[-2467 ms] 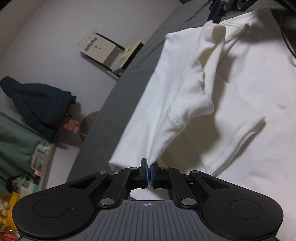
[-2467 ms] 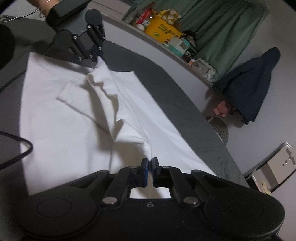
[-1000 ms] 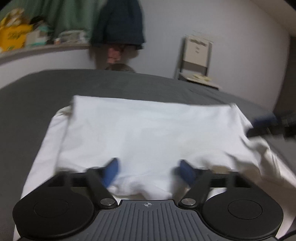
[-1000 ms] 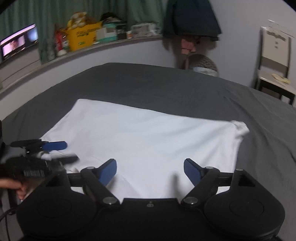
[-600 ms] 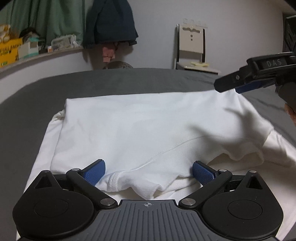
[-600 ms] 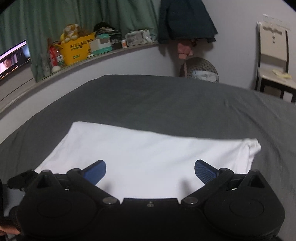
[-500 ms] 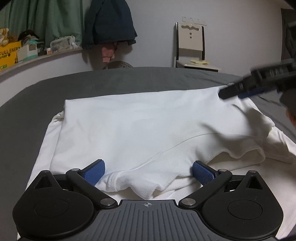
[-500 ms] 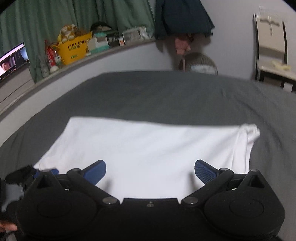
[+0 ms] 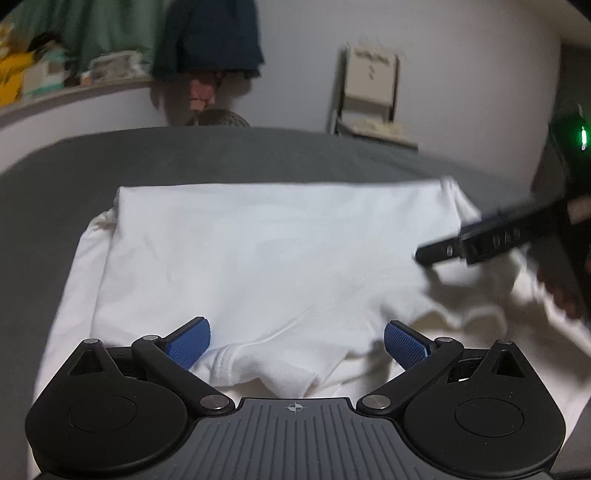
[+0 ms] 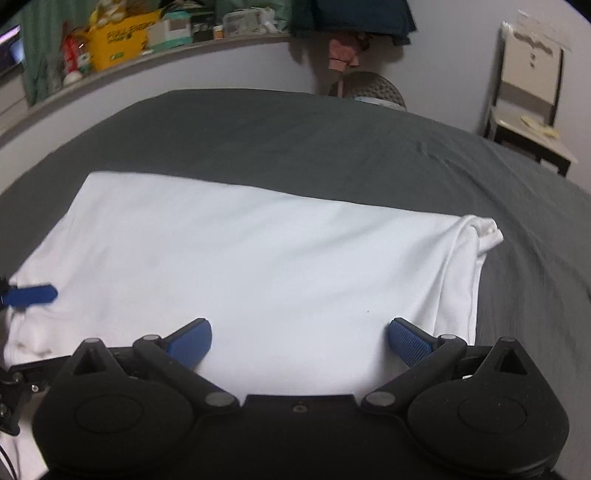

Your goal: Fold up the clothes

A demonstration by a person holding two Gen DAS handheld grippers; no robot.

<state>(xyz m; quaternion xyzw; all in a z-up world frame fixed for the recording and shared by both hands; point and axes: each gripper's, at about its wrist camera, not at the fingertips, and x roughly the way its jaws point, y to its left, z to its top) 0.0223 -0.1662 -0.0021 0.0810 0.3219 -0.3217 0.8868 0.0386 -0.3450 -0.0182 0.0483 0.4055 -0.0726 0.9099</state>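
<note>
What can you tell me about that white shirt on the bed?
The white shirt looks like soft cotton knit, lying flat on the dark grey bedcover. One side is folded over the body, its stitched hem running across near the left gripper. A sleeve bunches at the right end. Neither gripper holds it.

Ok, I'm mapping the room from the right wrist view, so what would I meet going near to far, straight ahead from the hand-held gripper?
Right hand-held gripper, jaws open → white shirt → grey bedsheet → round woven basket beyond the bed → dark jacket hanging on the wall.
</note>
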